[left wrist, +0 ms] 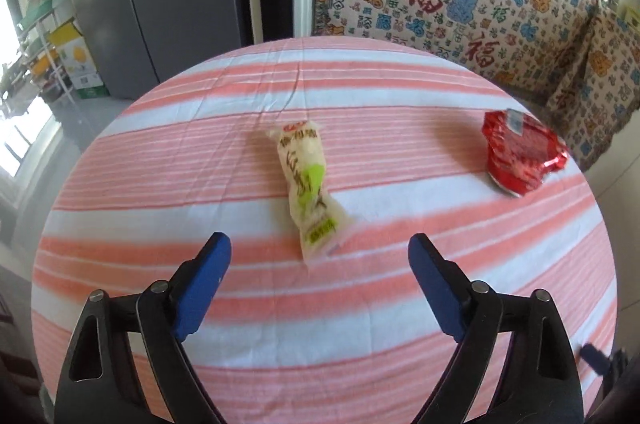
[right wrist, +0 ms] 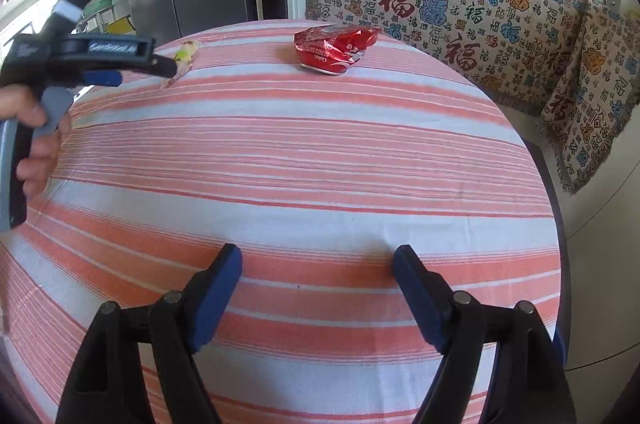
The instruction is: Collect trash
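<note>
The left gripper (left wrist: 320,248), fingers spread wide and empty, approaches the white-green snack wrapper (left wrist: 308,188) lying just ahead between them on the worktop (left wrist: 160,184). Next: lower, straddle, close. The right gripper (right wrist: 318,260) waits wide and empty; the crushed red can (right wrist: 336,48) lies far ahead.

A round bench (right wrist: 320,184) draped in a pink-and-white striped cloth (left wrist: 200,152) carries a white-and-green snack wrapper (left wrist: 310,184) near its middle and a crushed red can (left wrist: 520,154) by the far edge.
</note>
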Tool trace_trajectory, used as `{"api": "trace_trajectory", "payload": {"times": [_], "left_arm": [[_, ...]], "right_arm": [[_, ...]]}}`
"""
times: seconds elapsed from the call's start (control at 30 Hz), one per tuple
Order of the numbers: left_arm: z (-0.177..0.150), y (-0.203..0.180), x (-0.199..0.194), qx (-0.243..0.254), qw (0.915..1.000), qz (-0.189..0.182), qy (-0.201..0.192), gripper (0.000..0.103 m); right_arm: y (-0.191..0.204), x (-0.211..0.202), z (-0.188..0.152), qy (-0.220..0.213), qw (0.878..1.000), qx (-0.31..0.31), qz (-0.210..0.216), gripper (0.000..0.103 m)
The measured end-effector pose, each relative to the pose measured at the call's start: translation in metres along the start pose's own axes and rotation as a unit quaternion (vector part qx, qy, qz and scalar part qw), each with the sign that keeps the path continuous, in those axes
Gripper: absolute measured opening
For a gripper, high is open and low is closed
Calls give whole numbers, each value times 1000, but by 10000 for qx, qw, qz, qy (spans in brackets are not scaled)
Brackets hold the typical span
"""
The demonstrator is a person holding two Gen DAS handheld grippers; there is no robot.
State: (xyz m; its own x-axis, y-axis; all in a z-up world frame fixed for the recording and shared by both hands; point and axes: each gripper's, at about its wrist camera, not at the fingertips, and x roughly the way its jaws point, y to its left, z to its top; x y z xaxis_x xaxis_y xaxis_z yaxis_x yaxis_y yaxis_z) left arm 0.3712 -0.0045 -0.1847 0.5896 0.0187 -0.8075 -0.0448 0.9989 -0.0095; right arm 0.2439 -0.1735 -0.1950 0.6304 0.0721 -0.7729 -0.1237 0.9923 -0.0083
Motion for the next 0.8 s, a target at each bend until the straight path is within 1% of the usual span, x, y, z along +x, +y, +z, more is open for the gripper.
{"api": "trace_trajectory", "payload": {"times": [0.1, 0.17, 0.2, 0.23, 0.27, 0.3, 0.33, 0.37, 0.47, 0.53, 0.67, 0.8], "left_arm": [[11, -4, 16, -14, 9999, 86, 59, 89], [14, -7, 24, -29, 9998, 145, 125, 82], [13, -7, 27, -34, 9997, 175, 146, 74], [12, -6, 29, -33, 9997, 208, 158, 60], [10, -6, 31, -33, 9996, 216, 176, 43], [8, -6, 29, -13, 9996, 251, 99, 40], [6, -7, 27, 29, 9995, 314, 47, 31], [3, -6, 24, 50, 9995, 312, 35, 26], [-10, -4, 9, 54, 9998, 195, 53, 25], [-23, -4, -8, 191, 9997, 156, 35, 25], [-60, -6, -43, 399, 9991, -37, 134, 25], [-98, -11, -69, 473, 9987, -165, 109, 26]], "right_arm": [[1, 0, 0, -1, 10000, 1, 9, 81], [1, 0, -1, -5, 10000, -6, 7, 81], [1, 0, -1, -5, 10000, -6, 7, 81], [1, 0, -1, -7, 10000, -11, 8, 81], [1, 0, -1, -8, 10000, -12, 15, 81], [1, 0, -1, -12, 10000, -13, 23, 81], [1, -1, -2, -15, 10000, -16, 28, 81], [1, -1, -2, -16, 10000, -17, 30, 81], [1, -1, -1, -18, 10000, -14, 31, 81], [1, -1, -1, -18, 10000, -14, 28, 81], [1, -1, -2, -19, 10000, -13, 27, 81], [1, -1, -2, -21, 10000, -11, 29, 81]]}}
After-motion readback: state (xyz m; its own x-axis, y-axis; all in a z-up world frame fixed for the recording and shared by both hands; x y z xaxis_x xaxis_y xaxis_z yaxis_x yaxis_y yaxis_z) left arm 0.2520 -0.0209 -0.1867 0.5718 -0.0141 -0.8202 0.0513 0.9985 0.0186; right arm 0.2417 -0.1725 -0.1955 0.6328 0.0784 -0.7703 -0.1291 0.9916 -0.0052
